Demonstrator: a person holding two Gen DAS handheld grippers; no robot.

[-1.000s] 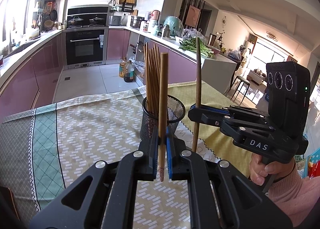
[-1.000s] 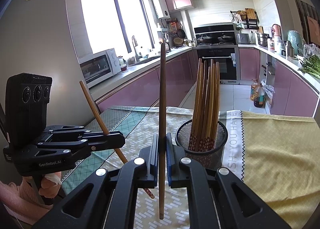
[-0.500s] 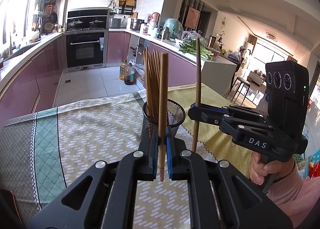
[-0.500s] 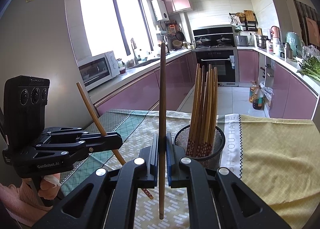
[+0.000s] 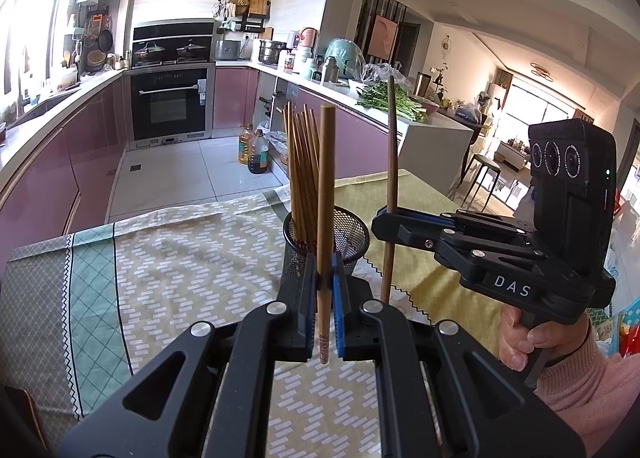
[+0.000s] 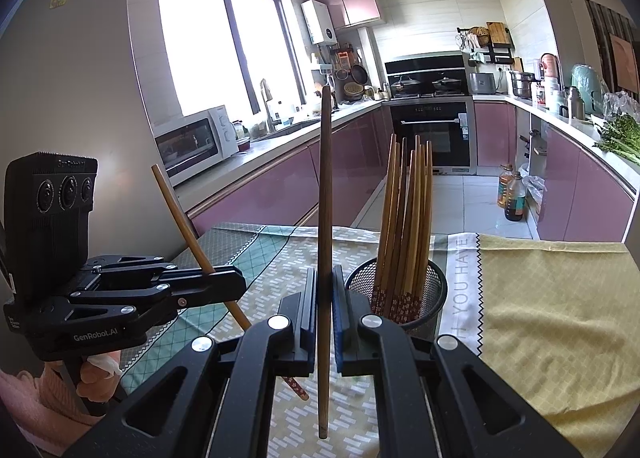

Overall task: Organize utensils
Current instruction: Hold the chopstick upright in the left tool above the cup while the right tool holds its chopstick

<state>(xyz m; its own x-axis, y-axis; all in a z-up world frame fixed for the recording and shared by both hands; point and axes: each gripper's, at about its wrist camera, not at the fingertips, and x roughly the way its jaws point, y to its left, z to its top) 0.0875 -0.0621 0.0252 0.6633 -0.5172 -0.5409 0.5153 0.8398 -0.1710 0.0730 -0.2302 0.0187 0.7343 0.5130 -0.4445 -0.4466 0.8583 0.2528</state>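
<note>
Each claw (left, right) grips one chopstick

Light: bright daylight from the large kitchen window, far left of the tongs
Glare: window panes blown out white; the glossy white floor tiles shine
Distortion: fisheye bends edges, corners dark
Focus: sharp, no blur
</note>
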